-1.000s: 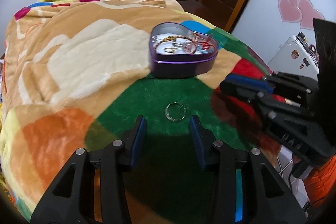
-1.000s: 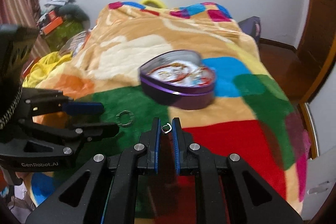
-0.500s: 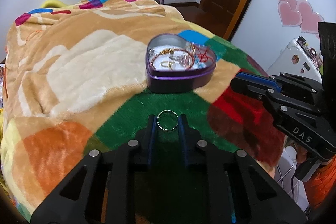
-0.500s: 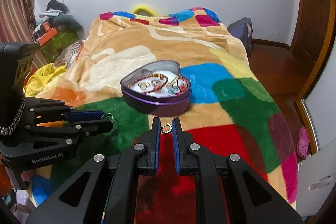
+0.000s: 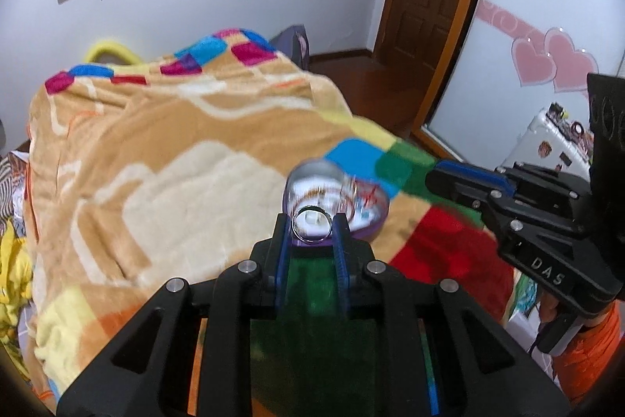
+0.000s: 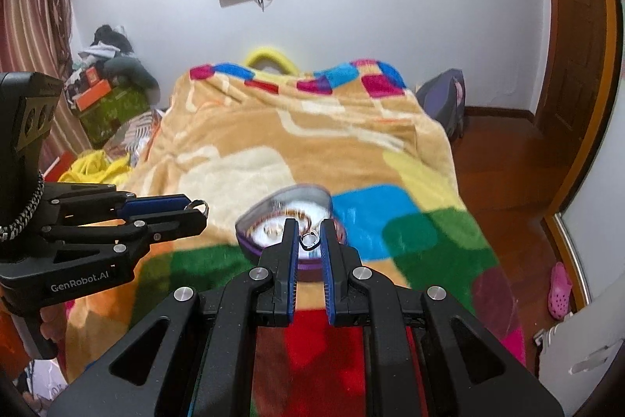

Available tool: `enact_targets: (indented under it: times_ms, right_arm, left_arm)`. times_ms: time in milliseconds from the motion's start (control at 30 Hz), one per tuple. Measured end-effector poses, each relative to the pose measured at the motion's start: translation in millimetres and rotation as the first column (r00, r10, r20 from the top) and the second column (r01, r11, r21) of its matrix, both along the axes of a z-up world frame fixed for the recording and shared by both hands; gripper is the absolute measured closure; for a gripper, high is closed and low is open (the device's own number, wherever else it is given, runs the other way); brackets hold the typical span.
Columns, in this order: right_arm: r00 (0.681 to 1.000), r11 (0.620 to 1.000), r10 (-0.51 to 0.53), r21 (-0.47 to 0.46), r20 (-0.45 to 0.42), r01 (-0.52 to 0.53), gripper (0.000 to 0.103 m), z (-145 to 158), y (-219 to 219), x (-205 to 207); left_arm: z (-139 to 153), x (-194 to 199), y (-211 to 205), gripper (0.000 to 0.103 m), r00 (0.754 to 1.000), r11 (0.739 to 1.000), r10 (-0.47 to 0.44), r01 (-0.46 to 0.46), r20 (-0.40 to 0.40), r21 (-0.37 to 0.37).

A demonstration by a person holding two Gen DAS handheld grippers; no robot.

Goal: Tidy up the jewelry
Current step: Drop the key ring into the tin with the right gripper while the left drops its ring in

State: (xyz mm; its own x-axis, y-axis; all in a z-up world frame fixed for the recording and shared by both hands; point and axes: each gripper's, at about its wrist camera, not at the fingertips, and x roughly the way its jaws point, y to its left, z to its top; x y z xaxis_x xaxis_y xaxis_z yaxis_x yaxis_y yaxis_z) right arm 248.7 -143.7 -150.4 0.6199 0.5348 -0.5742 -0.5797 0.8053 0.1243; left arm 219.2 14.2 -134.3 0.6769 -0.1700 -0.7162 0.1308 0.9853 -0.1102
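My left gripper pinches a silver ring, lifted since earlier; my right gripper pinches a small ring. Heart tin at 12 o'clock on the bed.

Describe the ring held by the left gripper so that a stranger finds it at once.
On the colourful blanket lies a purple heart-shaped tin of jewelry. In front of it, the left gripper pinches a silver ring, larger than the small ring in the right gripper.

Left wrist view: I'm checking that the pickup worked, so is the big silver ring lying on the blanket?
No: the silver ring is clamped between the left gripper fingertips, lifted off the blanket before the heart-shaped tin.
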Motion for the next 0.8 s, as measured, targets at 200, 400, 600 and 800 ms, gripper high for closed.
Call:
enact_targets:
  times_ms: [200, 400, 600, 800]
  right_arm:
    - [1.000, 1.000, -0.003, 0.023, 0.018, 0.002, 0.093, 6, 3, 7]
    - [1.000, 1.000, 0.007, 0.023, 0.012, -0.007, 0.093, 2, 9, 14]
    - [0.999, 1.000, 0.013, 0.026, -0.044, -0.012, 0.093, -14, 13, 26]
    - [0.994, 1.000, 0.016, 0.008, -0.105, -0.016, 0.093, -32, 16, 36]
  left_arm:
    - [13, 9, 2, 0.083, 0.999, 1.000, 0.001, 0.000, 0.037, -0.017]
    - [6, 19, 0, 0.083, 1.000, 1.000, -0.003, 0.003, 0.022, -0.024]
    - [-11, 32, 1, 0.083, 1.000, 0.999, -0.008, 0.008, -0.023, -0.033]
    - [-30, 42, -4, 0.083, 0.997, 0.999, -0.032, 0.030, -0.076, -0.038]
